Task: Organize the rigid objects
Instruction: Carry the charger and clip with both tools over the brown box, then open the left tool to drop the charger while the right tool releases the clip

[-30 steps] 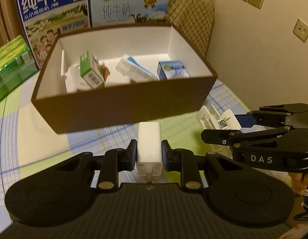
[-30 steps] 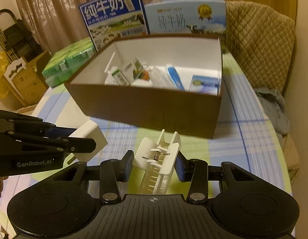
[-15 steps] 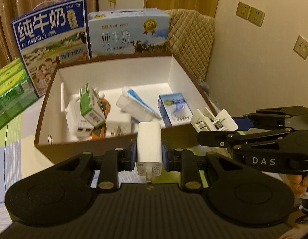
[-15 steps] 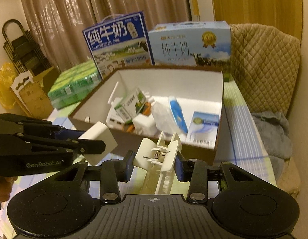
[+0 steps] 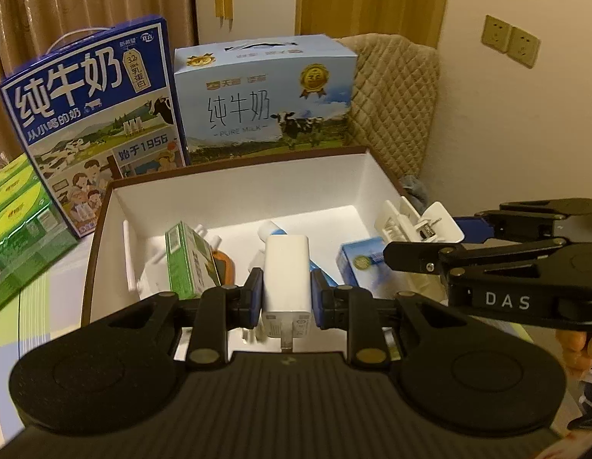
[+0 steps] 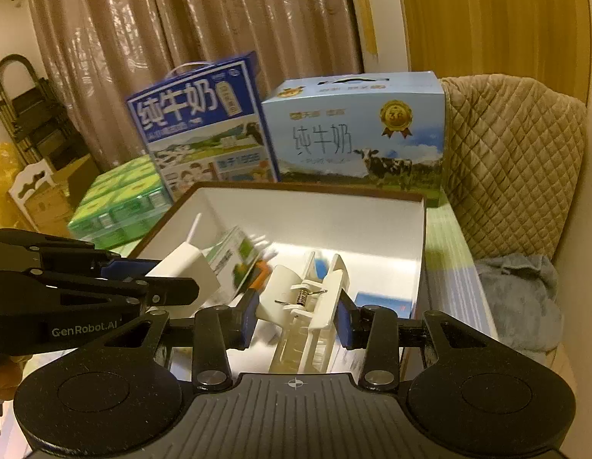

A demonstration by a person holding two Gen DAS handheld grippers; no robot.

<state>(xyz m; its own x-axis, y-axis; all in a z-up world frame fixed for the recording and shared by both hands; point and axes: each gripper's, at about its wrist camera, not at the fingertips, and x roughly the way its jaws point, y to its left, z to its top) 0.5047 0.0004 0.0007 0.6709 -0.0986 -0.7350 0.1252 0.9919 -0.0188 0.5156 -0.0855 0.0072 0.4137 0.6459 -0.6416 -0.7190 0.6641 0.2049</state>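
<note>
A white charger [image 5: 285, 275] is pinched upright by the left gripper [image 5: 286, 298] above the open brown box [image 5: 234, 170]. To its right, a white clip [image 6: 315, 298] is pinched by the right gripper [image 6: 296, 319], also above the box.

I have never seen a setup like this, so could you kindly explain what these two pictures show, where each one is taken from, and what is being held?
These are no robot arms: a person holds a two-finger gripper in each hand, and a wide-angle camera on each looks along its fingers. One picture comes from the left gripper, which is shut on a white charger. The other comes from the right gripper, shut on a white spring clip. Each gripper also shows at the side of the other's picture. Both hang above an open brown box with a white inside, which already holds small things such as a green carton and a small blue box. Behind it stand two large milk cartons.
</note>
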